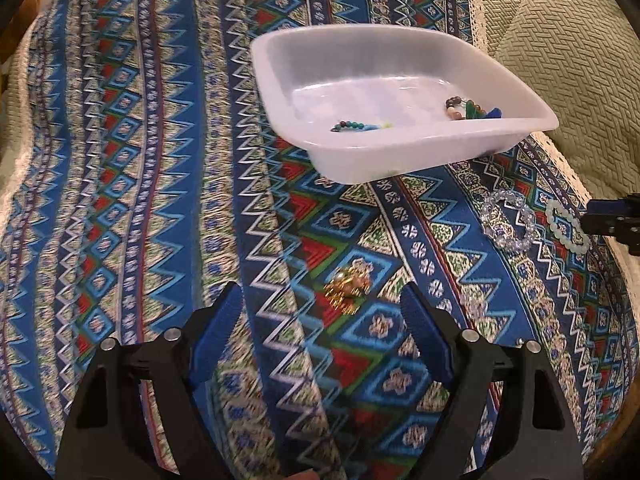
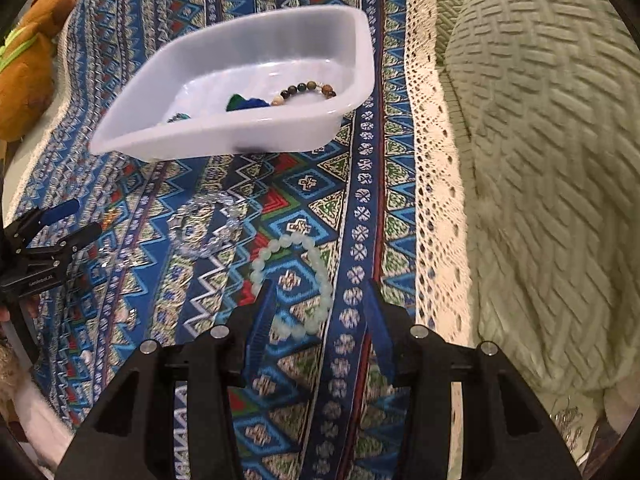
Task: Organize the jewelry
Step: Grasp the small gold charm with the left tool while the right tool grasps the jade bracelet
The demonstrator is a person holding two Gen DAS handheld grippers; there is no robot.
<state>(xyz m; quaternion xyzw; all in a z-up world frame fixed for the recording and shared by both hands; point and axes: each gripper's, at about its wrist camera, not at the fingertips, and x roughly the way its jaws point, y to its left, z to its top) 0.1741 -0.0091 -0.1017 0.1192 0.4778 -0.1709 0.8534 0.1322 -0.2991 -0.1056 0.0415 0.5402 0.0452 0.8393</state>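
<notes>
A white plastic tray point(image 1: 420, 156) point(image 2: 224, 140) sits on the patterned cloth and holds beaded bracelets point(image 1: 464, 109) point(image 2: 304, 94). A gold brooch-like piece point(image 1: 346, 286) lies on the cloth just ahead of my open left gripper point(image 1: 320, 304), between its fingertips. A clear crystal bracelet point(image 1: 508, 220) point(image 2: 206, 226) and a pale green bead bracelet point(image 1: 568, 226) point(image 2: 292, 280) lie to the right. My open right gripper point(image 2: 316, 296) is over the pale green bracelet, its left finger touching the ring.
The blue patterned cloth point(image 1: 160, 200) has a lace edge point(image 2: 436, 200). Green textured cushions point(image 2: 552, 160) lie to the right. A brown plush toy point(image 2: 28, 60) sits at far left. The left gripper also shows in the right wrist view point(image 2: 86, 220).
</notes>
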